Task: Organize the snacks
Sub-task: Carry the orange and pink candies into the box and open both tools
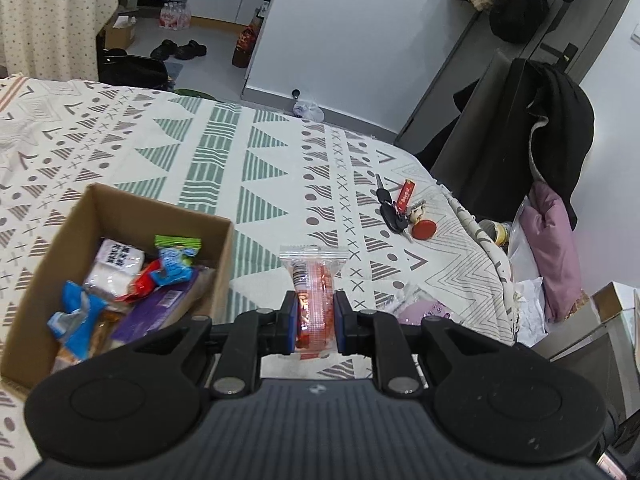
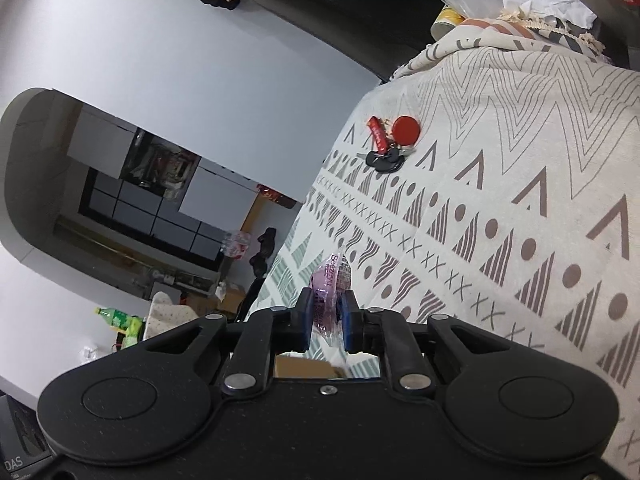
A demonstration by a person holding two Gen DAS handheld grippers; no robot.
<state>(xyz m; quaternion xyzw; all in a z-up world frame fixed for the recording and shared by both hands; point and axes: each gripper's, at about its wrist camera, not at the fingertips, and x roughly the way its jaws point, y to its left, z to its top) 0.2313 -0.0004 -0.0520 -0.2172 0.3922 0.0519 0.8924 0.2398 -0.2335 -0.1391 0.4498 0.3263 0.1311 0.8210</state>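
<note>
Left wrist view shows the left tongs point(image 1: 314, 322) clamped on a red snack packet point(image 1: 313, 300), lifted beside the cardboard box point(image 1: 120, 216) at nine o'clock, likely for dropping in, while the right tongs point(image 2: 327, 320) pinch a purple snack packet point(image 2: 334, 280) above the bed point(image 2: 500, 200).

A bed point(image 1: 280, 168) covered in a cream spread printed with grey and green triangles, crosses, dots and chevrons fills both views. An open cardboard box point(image 1: 100, 208) sits on it at the left of the left wrist view, holding a jumble of wrapped snacks point(image 1: 132, 280). Toward the bed's far right corner lies a bunch of keys point(image 1: 396, 212) with black fobs, a red tag and a round red disc. The spread's fringed edge hangs over that corner.
</note>
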